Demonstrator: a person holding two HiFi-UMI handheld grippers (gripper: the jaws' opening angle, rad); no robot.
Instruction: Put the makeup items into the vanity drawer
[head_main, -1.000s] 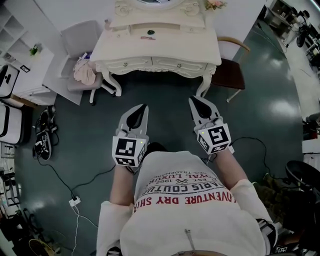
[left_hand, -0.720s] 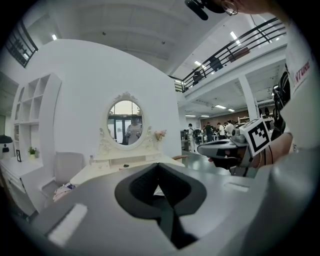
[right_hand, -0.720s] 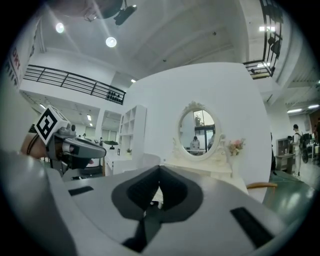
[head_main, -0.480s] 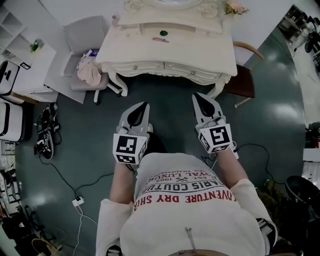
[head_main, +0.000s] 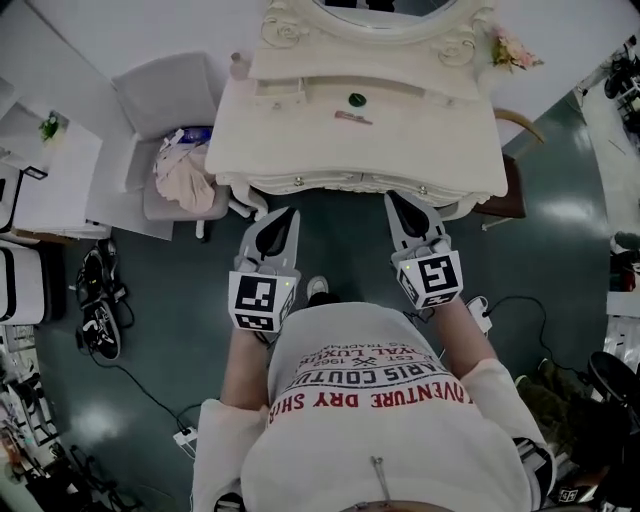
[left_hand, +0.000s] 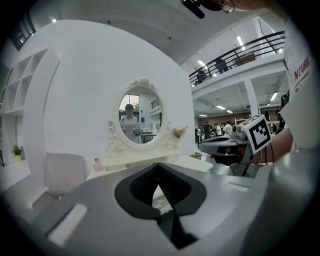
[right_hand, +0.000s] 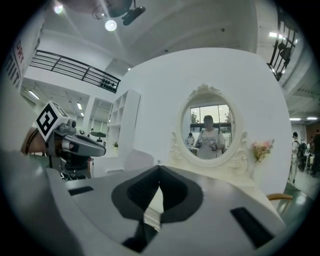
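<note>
while my left gripper (head_main: 283, 214) and right gripper (head_main: 397, 200) are both pinched shut on nothing, the makeup items (head_main: 357, 99) sit ahead on the vanity (head_main: 290, 140) top; right one's nearer; pink stick (head_main: 352, 118) lies crosswise

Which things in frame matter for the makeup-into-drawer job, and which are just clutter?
Job: vanity, its closed drawers, green round item and slim pink item on top, left gripper and right gripper, both shut and empty.
Clutter: grey chair with clothes heaped on it, shoes, flowers.
</note>
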